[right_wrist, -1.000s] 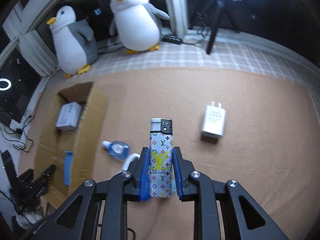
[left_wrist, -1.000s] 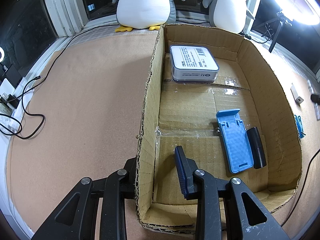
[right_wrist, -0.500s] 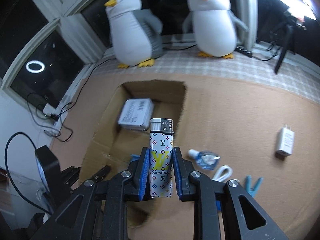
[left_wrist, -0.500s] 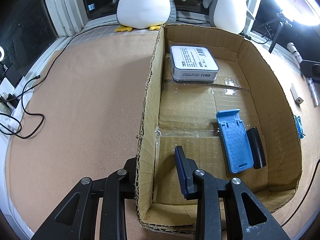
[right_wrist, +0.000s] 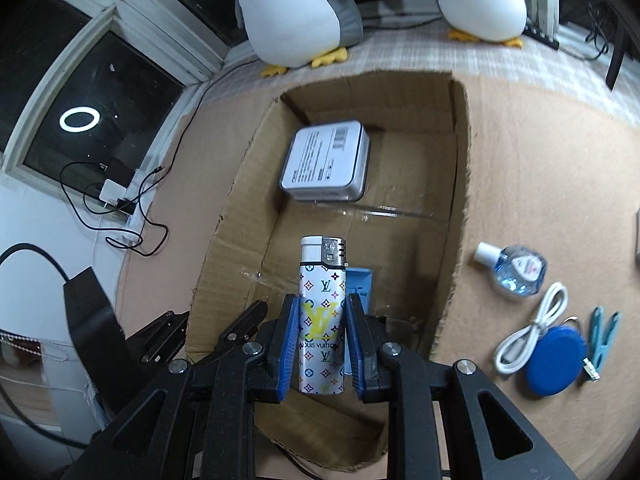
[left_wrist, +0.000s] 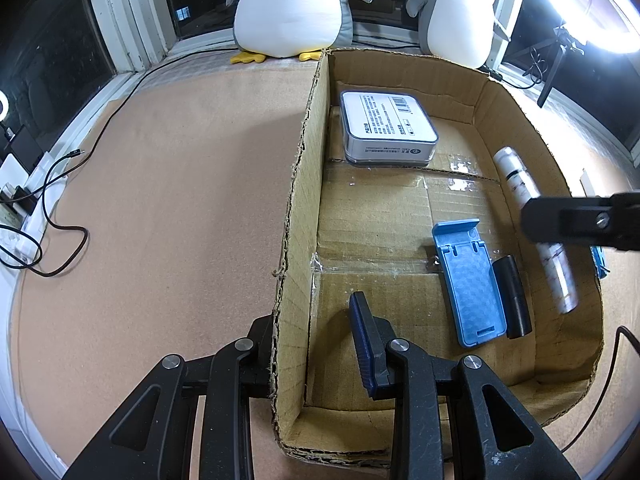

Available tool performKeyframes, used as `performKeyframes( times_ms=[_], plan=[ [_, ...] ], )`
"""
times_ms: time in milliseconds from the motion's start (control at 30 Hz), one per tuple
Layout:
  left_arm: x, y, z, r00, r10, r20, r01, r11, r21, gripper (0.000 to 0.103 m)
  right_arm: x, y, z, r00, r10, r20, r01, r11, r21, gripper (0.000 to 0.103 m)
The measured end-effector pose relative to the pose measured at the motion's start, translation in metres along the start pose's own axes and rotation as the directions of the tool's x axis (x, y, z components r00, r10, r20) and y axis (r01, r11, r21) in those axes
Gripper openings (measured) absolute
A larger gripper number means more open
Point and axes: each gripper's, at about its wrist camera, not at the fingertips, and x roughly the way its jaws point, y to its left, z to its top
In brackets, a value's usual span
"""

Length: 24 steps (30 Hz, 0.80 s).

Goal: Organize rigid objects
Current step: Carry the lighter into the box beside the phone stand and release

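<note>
A cardboard box (left_wrist: 304,184) lies open on the brown table. It holds a white tin (left_wrist: 388,128), a blue phone stand (left_wrist: 468,280) and a black cylinder (left_wrist: 512,296). My left gripper (left_wrist: 308,312) is open and straddles the box's left wall near the front corner, one finger outside and one inside. My right gripper (right_wrist: 322,312) is shut on a white patterned lighter (right_wrist: 322,320), held above the box interior near its right side. The left wrist view shows the lighter (left_wrist: 520,184) over the right wall, crossed by a black gripper finger. The white tin (right_wrist: 326,160) lies ahead of the lighter.
Two plush penguins (left_wrist: 292,4) stand behind the box. Right of the box lie a sanitizer bottle (right_wrist: 516,268), a white cable (right_wrist: 528,332), a blue round case (right_wrist: 556,360) and a blue clip (right_wrist: 600,332). Black cords (left_wrist: 52,232) trail at the table's left edge.
My right gripper has carried the lighter leftward from over the table to above the box, and it now shows in the left wrist view. My left gripper has stayed put.
</note>
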Motion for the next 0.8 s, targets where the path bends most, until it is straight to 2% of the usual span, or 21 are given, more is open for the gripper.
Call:
performKeyframes(
  times_ms=[267, 800],
  plan=[
    [0.000, 0.000, 0.000, 1.000, 0.000, 0.000, 0.000, 1.000, 0.000, 0.031, 0.016, 0.004, -0.007, 0.999, -0.016, -0.035, 0.016, 1.000, 0.007, 0.021],
    [0.000, 0.001, 0.000, 1.000, -0.002, 0.000, 0.002, 1.000, -0.001, 0.031, 0.019, 0.008, -0.009, 0.998, -0.047, -0.029, 0.047, 0.999, -0.017, 0.022]
  ],
)
